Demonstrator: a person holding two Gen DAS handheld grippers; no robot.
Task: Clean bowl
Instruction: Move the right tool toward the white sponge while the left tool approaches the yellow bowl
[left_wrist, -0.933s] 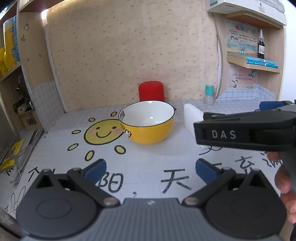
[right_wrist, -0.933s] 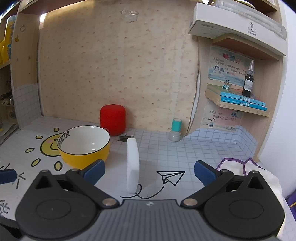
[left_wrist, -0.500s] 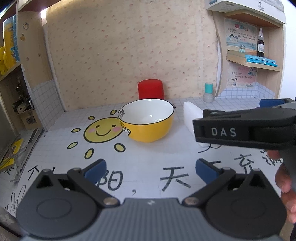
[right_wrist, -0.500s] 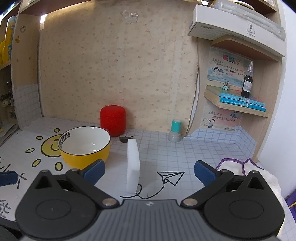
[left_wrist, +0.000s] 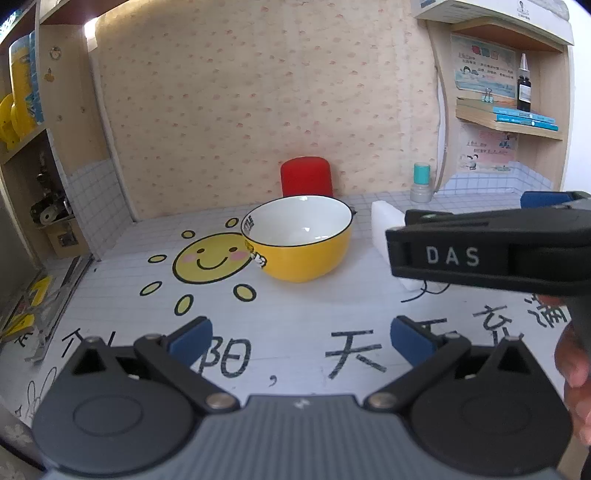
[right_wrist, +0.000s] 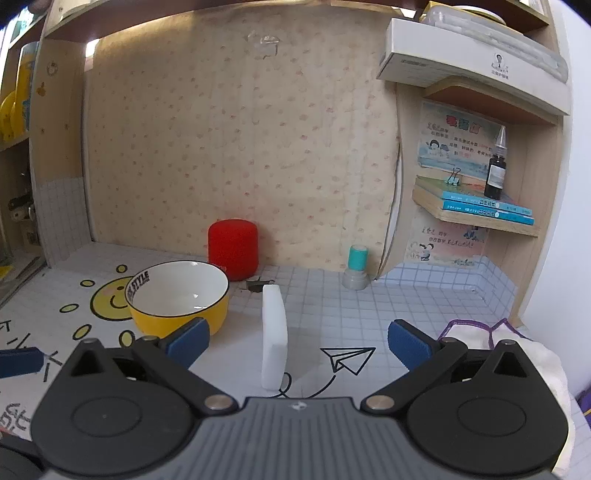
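Note:
A yellow bowl (left_wrist: 301, 240) with a white inside and black rim stands upright on the printed table mat, beside the sun drawing; the right wrist view has the bowl (right_wrist: 179, 299) at left. A white sponge block (right_wrist: 274, 336) stands on edge right of the bowl, straight ahead of my right gripper (right_wrist: 297, 341), which is open and empty. The sponge (left_wrist: 384, 225) is partly hidden in the left wrist view by the right gripper's black body. My left gripper (left_wrist: 301, 339) is open and empty, well short of the bowl.
A red cylinder (left_wrist: 306, 177) stands behind the bowl against the wall. A teal-capped small bottle (right_wrist: 356, 267) sits at the back right. A white cloth (right_wrist: 517, 350) lies at the right. Shelves with books and a dark bottle (right_wrist: 495, 173) hang on the right wall.
Both views have risen and tilted up slightly. The bowl and sponge have not moved, and both grippers stay open.

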